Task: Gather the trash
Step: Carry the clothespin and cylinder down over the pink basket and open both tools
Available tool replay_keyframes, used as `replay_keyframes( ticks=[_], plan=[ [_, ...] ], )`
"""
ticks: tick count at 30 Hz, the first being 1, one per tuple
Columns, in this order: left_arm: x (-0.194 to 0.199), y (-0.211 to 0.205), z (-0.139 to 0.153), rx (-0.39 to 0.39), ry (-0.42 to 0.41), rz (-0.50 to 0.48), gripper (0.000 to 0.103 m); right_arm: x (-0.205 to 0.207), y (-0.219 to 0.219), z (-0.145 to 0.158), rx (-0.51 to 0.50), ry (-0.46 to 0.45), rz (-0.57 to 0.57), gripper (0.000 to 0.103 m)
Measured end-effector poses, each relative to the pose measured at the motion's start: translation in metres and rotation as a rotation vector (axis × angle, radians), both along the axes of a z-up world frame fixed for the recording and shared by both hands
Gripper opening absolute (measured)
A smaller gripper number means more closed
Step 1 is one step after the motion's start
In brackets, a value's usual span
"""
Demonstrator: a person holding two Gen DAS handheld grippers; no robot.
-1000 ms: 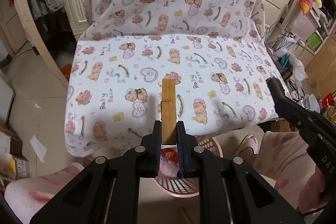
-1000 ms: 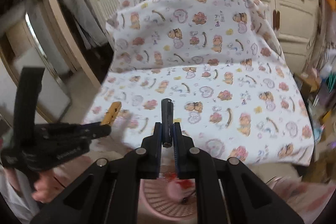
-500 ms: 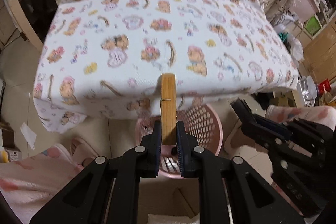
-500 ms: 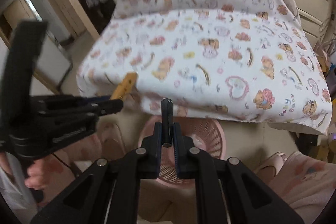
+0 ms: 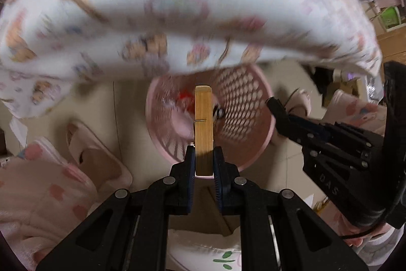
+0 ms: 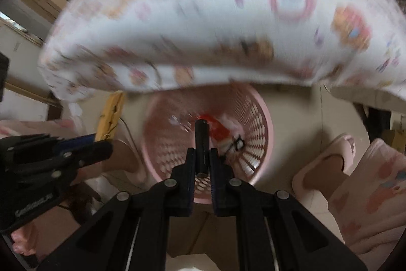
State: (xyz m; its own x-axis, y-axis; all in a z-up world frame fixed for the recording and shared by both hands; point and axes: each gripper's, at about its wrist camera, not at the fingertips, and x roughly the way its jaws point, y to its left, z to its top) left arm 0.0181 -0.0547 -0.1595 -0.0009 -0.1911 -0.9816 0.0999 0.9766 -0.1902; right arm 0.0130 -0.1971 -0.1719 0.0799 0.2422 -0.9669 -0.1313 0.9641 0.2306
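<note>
The left gripper (image 5: 203,161) is clamped on a wooden clothespin (image 5: 203,128), which stands up from its jaws over a pink mesh basket (image 5: 243,103) on the floor. The right gripper (image 6: 202,164) is closed on a black cylinder (image 6: 202,144), also above the basket (image 6: 256,123), where red and white scraps (image 6: 218,128) lie. A patterned cloth (image 6: 203,17) hangs over the basket's far rim.

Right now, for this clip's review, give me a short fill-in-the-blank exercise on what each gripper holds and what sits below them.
The left gripper is shut on a wooden ____.
The right gripper is shut on a slim ____ cylinder.
Below both sits a perforated basket coloured ____.
Missing words: clothespin; black; pink.
</note>
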Motion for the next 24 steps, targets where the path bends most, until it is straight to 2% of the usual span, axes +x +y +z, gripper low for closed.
replay_keyframes(
  ticks=[4, 10, 11, 14, 19, 22, 24],
  plan=[
    [0.003, 0.004, -0.02, 0.027, 0.056, 0.022, 0.012, -0.001, -0.011, -0.026, -0.037, 0.078, -0.043, 0.009],
    [0.002, 0.004, -0.044, 0.043, 0.085, 0.037, 0.012, 0.0, -0.019, -0.052, -0.07, 0.157, -0.078, 0.01],
    [0.002, 0.003, -0.047, 0.051, 0.084, 0.037, 0.012, 0.001, -0.021, -0.054, -0.075, 0.163, -0.087, 0.012],
    [0.0, 0.003, -0.055, 0.081, 0.092, 0.027, 0.012, 0.002, -0.027, -0.059, -0.071, 0.178, -0.114, 0.027],
    [-0.004, 0.001, -0.071, 0.115, 0.116, 0.01, 0.012, 0.004, -0.033, -0.06, -0.056, 0.191, -0.147, 0.03],
    [-0.004, 0.0, -0.075, 0.132, 0.111, 0.002, 0.012, 0.005, -0.035, -0.058, -0.057, 0.184, -0.159, 0.035],
    [-0.003, 0.002, -0.074, 0.141, 0.097, 0.01, 0.015, 0.006, -0.034, -0.054, -0.059, 0.166, -0.16, 0.042]
  ],
)
